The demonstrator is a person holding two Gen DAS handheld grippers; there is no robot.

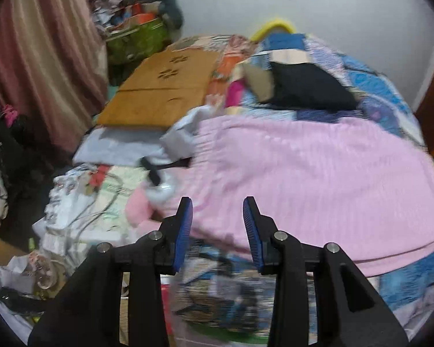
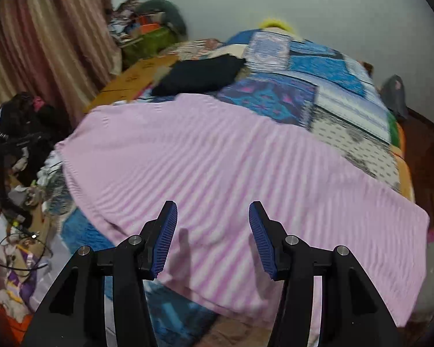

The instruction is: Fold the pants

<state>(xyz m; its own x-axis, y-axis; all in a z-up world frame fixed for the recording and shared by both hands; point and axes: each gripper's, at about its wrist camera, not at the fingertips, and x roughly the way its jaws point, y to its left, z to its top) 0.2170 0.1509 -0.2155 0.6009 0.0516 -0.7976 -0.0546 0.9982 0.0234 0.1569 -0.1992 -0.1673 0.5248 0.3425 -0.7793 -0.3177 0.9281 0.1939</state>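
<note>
The pink ribbed pants [image 1: 303, 173] lie spread flat over the patchwork bed, filling the middle of both views. In the right wrist view the pants [image 2: 217, 150] reach from the left edge of the bed to the lower right corner. My left gripper [image 1: 218, 202] hovers open above the pants' near left edge, with nothing between its blue pads. My right gripper [image 2: 212, 205] is open too, above the near part of the cloth, and its pads hold nothing. Both views are blurred by motion.
A black cushion [image 1: 306, 86] lies beyond the pants on the patchwork bedspread [image 2: 303, 66]. A flat cardboard sheet [image 1: 162, 86] and grey clothes [image 1: 121, 147] lie to the left. Loose papers and cables [image 1: 81, 202] crowd the bed's left side. A curtain [image 1: 43, 52] hangs at far left.
</note>
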